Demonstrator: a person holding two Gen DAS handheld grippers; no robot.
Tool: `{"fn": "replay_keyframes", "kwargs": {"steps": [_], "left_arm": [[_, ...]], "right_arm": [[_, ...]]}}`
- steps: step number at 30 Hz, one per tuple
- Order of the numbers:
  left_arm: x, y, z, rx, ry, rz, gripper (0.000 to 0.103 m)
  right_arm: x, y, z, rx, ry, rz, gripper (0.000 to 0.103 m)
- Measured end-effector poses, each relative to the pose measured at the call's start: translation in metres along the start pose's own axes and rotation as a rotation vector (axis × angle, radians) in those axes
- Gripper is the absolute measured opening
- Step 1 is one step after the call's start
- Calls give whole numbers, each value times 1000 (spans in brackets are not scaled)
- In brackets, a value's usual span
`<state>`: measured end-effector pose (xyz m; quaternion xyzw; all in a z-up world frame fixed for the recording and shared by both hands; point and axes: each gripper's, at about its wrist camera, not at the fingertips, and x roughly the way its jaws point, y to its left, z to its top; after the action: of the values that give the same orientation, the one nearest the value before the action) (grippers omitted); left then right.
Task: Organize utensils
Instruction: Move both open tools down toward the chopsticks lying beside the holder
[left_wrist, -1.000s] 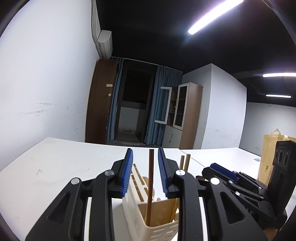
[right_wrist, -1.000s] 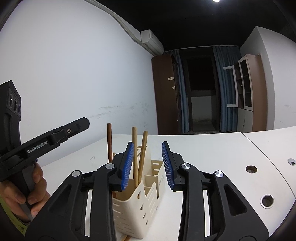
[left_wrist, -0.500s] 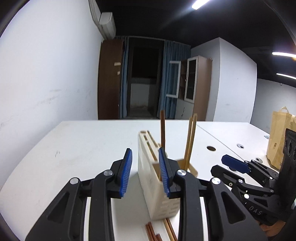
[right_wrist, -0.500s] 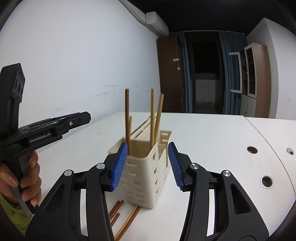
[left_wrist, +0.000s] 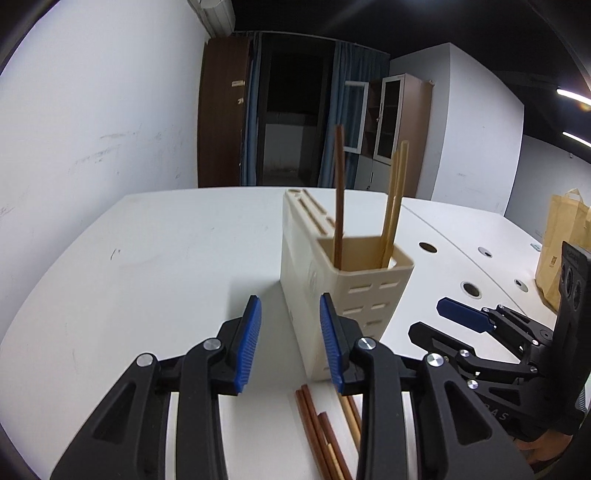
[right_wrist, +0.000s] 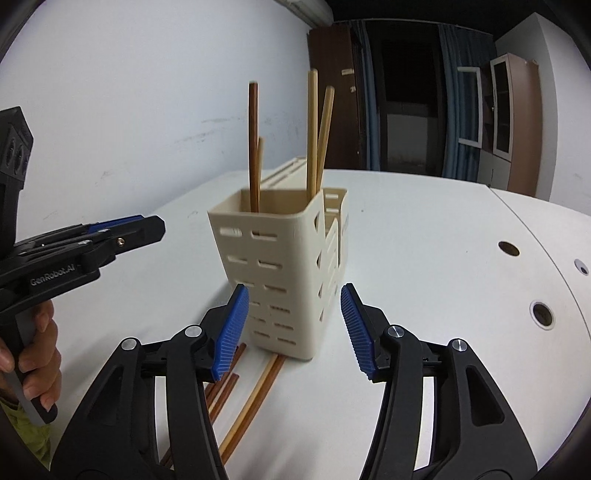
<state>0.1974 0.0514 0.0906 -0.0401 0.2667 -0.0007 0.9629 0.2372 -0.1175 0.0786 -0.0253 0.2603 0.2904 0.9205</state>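
A cream slotted utensil holder (left_wrist: 343, 280) (right_wrist: 291, 266) stands upright on the white table. A dark brown chopstick (left_wrist: 339, 192) (right_wrist: 253, 147) and two light bamboo chopsticks (left_wrist: 394, 199) (right_wrist: 317, 129) stand in its front compartment. Several loose chopsticks (left_wrist: 321, 432) (right_wrist: 243, 402) lie on the table in front of the holder. My left gripper (left_wrist: 290, 343) is open and empty, just left of the holder's near corner. My right gripper (right_wrist: 295, 328) is open and empty, its jaws on either side of the holder's base without touching it.
The white table (left_wrist: 147, 266) has several round cable holes (right_wrist: 541, 314) at the right. A brown paper bag (left_wrist: 561, 243) stands at the far right. A white wall runs along the left; a dark doorway and cabinets are behind.
Both grippers have pulled back and tilted down from the holder. The dark chopstick that stood between my left jaws now stands free in the holder. The loose chopsticks on the table came into view.
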Motion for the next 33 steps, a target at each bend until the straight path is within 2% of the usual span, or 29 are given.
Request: {"fn": "replay_keyframes", "kwargs": {"steps": [7, 9, 16, 24, 33], "left_arm": [[12, 7, -20, -1, 69, 18, 32], [13, 8, -24, 1, 80, 21, 32], [16, 16, -36, -10, 114, 27, 32], [31, 13, -50, 21, 185, 34, 32], [43, 22, -55, -7, 227, 15, 32]], "right_arm": [[21, 7, -18, -10, 95, -22, 50], [27, 11, -23, -26, 118, -41, 53], [57, 12, -42, -14, 237, -64, 53], [75, 16, -53, -16, 303, -83, 53], [89, 24, -58, -24, 356, -93, 53]]}}
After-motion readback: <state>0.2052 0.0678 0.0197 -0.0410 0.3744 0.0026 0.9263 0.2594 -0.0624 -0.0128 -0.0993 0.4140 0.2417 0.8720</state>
